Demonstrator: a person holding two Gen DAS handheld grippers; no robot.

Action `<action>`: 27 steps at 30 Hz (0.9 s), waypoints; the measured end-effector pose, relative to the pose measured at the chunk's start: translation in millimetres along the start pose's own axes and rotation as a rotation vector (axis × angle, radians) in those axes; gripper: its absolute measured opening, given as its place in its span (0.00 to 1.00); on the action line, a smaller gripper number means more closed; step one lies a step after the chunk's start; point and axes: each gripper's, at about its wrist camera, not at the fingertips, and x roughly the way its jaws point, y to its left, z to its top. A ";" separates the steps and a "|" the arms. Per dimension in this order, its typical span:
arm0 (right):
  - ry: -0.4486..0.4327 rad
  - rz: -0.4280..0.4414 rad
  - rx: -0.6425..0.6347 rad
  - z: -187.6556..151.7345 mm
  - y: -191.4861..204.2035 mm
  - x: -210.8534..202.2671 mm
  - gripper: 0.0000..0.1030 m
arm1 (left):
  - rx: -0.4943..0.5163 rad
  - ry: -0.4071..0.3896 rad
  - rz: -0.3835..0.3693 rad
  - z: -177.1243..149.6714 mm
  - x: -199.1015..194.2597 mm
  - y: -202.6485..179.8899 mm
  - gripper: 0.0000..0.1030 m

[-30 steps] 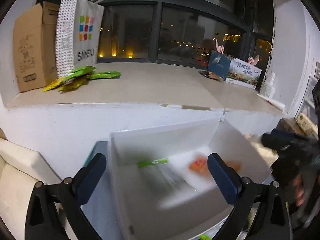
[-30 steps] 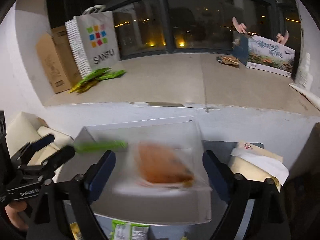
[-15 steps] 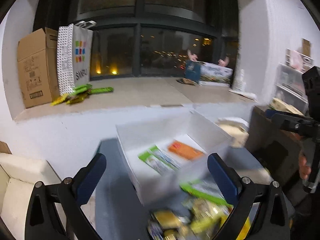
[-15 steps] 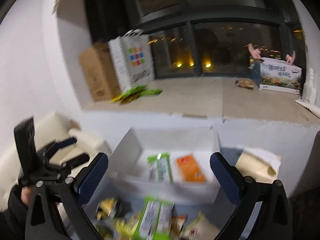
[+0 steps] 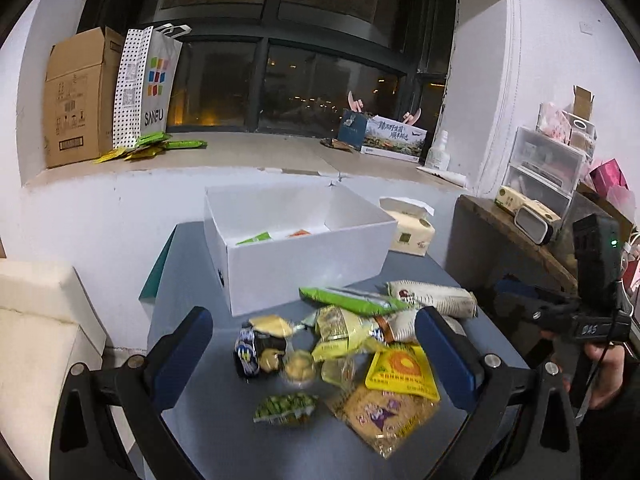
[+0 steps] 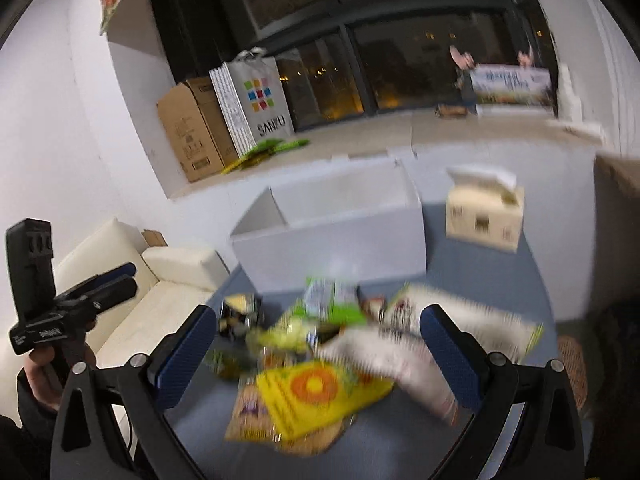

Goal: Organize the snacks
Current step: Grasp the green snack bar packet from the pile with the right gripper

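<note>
A white open box (image 5: pixel 304 248) stands at the back of the blue-grey table (image 5: pixel 192 280); a green packet (image 5: pixel 254 238) and an orange packet (image 5: pixel 299 233) lie inside it. A pile of snack packets lies in front of it, with a yellow sun-print pouch (image 5: pixel 402 370), a green wrapper (image 5: pixel 348 300) and a pack of green peas (image 5: pixel 286 410). My left gripper (image 5: pixel 312 356) is open and empty above the pile. My right gripper (image 6: pixel 316 354) is open and empty above the same pile, over the yellow pouch (image 6: pixel 316 394); the box (image 6: pixel 332 232) is beyond it.
A tissue box (image 5: pixel 412 228) sits right of the white box. A cream sofa (image 6: pixel 152 292) is left of the table. On the window ledge stand a cardboard box (image 5: pixel 76 96), a SANFU bag (image 5: pixel 146 84) and green packets (image 5: pixel 156 146). Shelves and drawers (image 5: pixel 544 172) stand at the right.
Both grippers have pulled back and up from over the white box. The snack pile in front of the box has come into view. Both stay open and empty.
</note>
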 end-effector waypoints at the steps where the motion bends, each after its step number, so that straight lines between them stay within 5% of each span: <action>1: 0.020 0.009 0.005 -3.9 -1.1 2.7 1.00 | -0.001 0.004 -0.004 -2.1 -0.7 -0.4 1.00; 9: 0.128 0.018 0.006 6.2 -4.8 46.7 1.00 | 0.003 0.023 -0.006 -11.6 -1.2 3.3 1.00; 20: 0.400 0.013 0.033 35.3 -21.0 176.5 1.00 | -0.020 0.037 0.004 -23.4 -6.4 21.1 1.00; 27: 0.490 0.013 0.020 25.0 -21.1 205.3 1.00 | -0.042 0.060 0.019 -31.3 -1.1 33.7 1.00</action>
